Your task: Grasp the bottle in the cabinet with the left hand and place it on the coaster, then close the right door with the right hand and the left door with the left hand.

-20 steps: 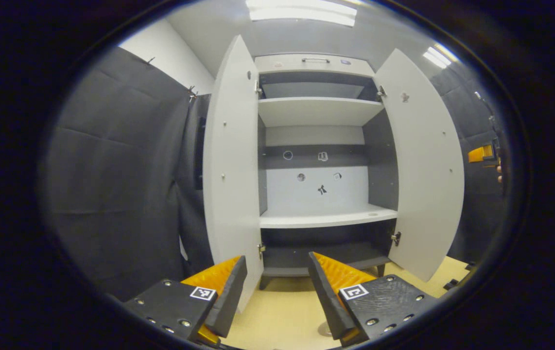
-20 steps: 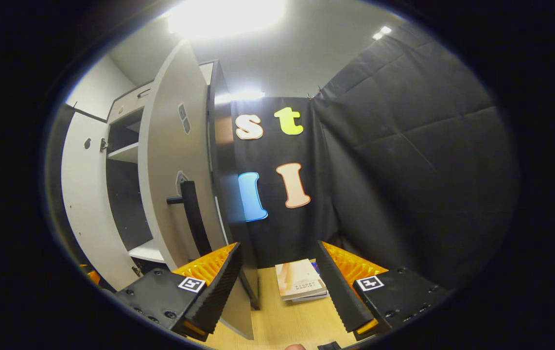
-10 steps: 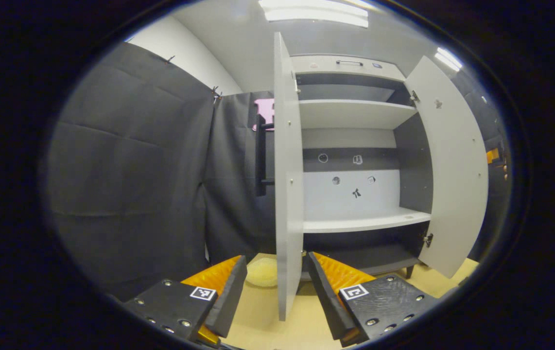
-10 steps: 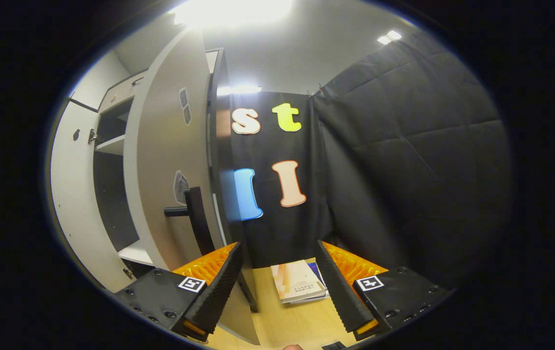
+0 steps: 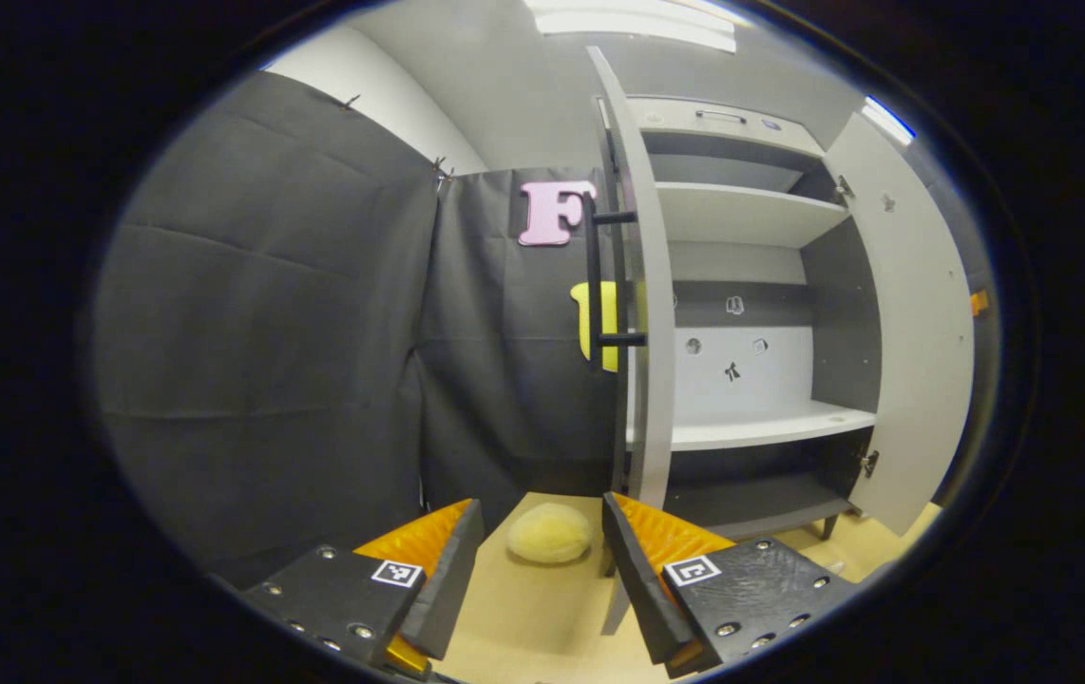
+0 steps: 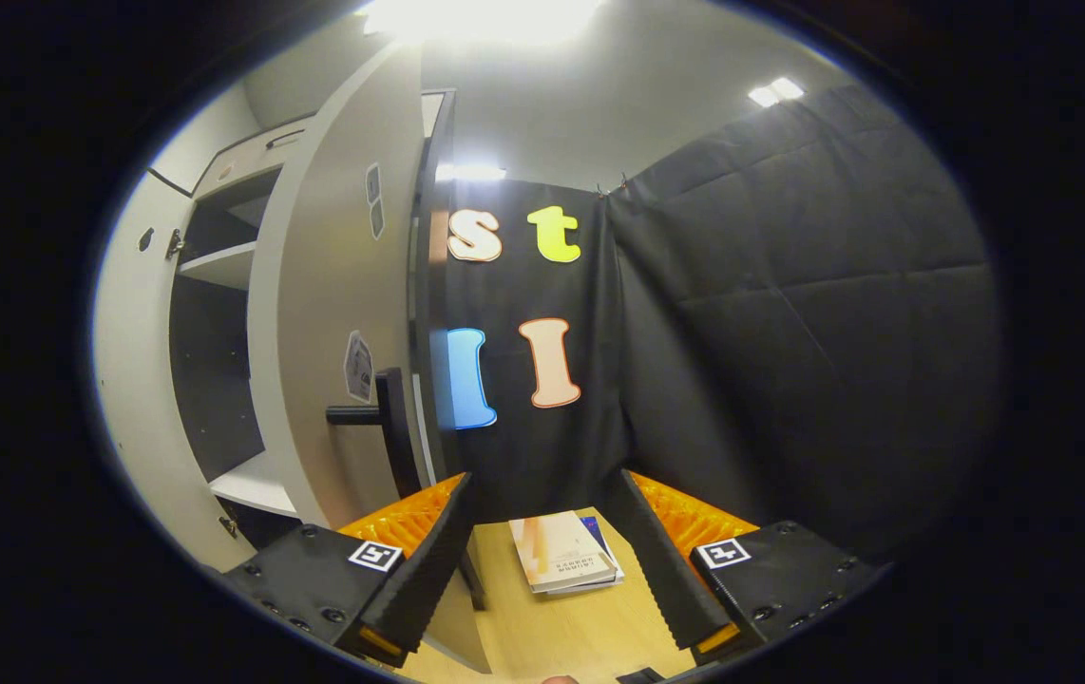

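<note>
Pale wood floor, black cloth walls, white ceiling lights. Cabinet stands open — grey shelves bare, small stickers on back panel. Left door nearly edge-on, its black handle facing cloth wall; right door swung wide. Yellow round thing on floor by left door's foot. Left gripper spread, holding nothing. Right gripper spread, empty — right door and its handle just left of it; books on floor between fingers. Bottle, coaster: can't tell where.

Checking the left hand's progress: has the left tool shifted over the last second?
Yes. The left tool has swung leftward: the cabinet's left door, earlier left of centre, now stands right of centre edge-on, its handle facing the camera.
</note>
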A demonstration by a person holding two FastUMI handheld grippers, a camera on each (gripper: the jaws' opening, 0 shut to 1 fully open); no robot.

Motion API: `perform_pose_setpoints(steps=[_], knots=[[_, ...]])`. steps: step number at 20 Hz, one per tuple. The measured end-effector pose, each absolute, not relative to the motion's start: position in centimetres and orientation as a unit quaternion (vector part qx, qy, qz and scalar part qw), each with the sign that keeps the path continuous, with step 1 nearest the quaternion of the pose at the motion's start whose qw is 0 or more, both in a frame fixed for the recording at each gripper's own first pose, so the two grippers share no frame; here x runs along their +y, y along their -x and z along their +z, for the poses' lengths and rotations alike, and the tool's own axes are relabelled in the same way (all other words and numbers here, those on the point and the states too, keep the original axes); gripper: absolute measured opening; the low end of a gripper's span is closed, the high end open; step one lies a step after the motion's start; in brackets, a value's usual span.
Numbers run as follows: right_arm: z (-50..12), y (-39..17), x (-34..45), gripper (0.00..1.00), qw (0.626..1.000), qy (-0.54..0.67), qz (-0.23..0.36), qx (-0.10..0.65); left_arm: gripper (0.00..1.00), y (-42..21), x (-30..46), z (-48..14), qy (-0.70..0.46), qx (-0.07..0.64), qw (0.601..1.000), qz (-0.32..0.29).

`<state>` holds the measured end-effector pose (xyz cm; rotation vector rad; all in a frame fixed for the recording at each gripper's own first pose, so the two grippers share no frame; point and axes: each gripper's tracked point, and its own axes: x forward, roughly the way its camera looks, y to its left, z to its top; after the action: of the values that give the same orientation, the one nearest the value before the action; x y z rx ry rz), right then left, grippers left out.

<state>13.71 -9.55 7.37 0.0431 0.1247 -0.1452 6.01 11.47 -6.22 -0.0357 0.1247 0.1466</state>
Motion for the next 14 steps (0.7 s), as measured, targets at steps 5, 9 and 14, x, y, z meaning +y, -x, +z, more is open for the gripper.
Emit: perform_pose_setpoints(steps=[5, 9, 14], knots=[[7.2, -13.3, -6.3, 0.96, 0.996, -0.04, -0.046, 0.06, 0.77, -6.9, 12.2, -6.9, 0.024, 0.064, 0.996, 0.062], [7.2, -13.0, -4.4, 0.96, 0.997, -0.032, -0.04, 0.057, 0.77, -7.2, 13.3, -7.1, 0.027, 0.062, 0.996, 0.057], [7.2, -13.1, -2.1, 0.96, 0.998, -0.031, -0.027, 0.054, 0.77, -7.2, 14.7, -7.4, 0.034, 0.063, 0.996, 0.056]])
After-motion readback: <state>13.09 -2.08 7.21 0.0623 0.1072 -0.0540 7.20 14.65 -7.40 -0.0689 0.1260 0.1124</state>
